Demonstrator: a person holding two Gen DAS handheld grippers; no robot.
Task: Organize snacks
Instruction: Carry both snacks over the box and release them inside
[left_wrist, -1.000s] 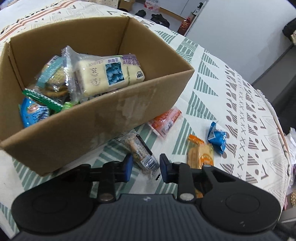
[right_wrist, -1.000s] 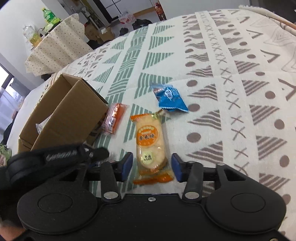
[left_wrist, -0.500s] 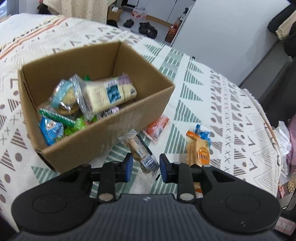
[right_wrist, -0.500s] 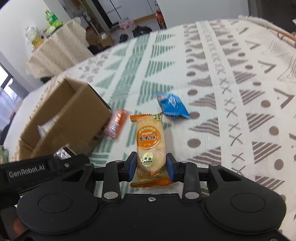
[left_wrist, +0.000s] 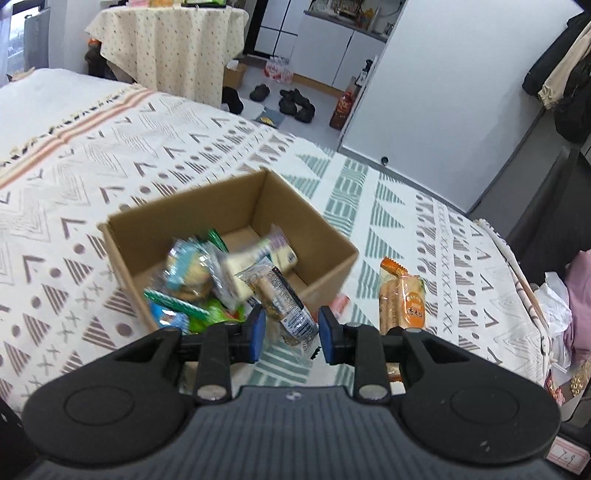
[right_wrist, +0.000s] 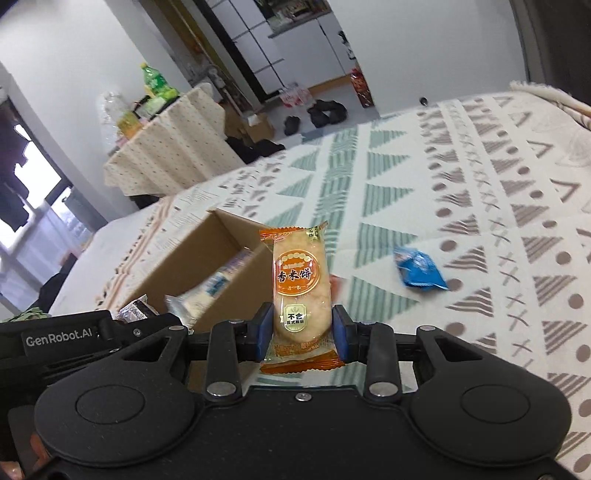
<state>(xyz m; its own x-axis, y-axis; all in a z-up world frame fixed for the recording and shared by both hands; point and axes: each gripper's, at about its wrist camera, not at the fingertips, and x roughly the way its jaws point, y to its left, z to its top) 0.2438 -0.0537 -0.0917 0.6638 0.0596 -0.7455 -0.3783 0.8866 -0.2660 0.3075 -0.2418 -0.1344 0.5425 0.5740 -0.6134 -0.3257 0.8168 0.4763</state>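
An open cardboard box (left_wrist: 317, 240) holds several snack packets on the patterned cloth. My left gripper (left_wrist: 291, 328) is shut on a clear-wrapped brown biscuit bar (left_wrist: 280, 299) and holds it lifted over the box's near wall. My right gripper (right_wrist: 302, 330) is shut on an orange rice cracker packet (right_wrist: 300, 280), lifted upright to the right of the box (right_wrist: 207, 258); that packet also shows in the left wrist view (left_wrist: 404, 299). A blue snack packet (right_wrist: 419, 271) lies on the cloth to the right. A red packet (left_wrist: 341, 304) peeks out beside the box.
The cloth-covered surface (left_wrist: 110, 155) stretches around the box. Beyond its far edge are a small covered table (left_wrist: 166, 48), shoes on the floor (left_wrist: 295, 101) and a white wall panel. Clothing lies at the right edge (left_wrist: 576, 295).
Both grippers have risen. The left one lifted the biscuit bar off the cloth to above the box. The right one closed on the orange cracker packet and lifted it.
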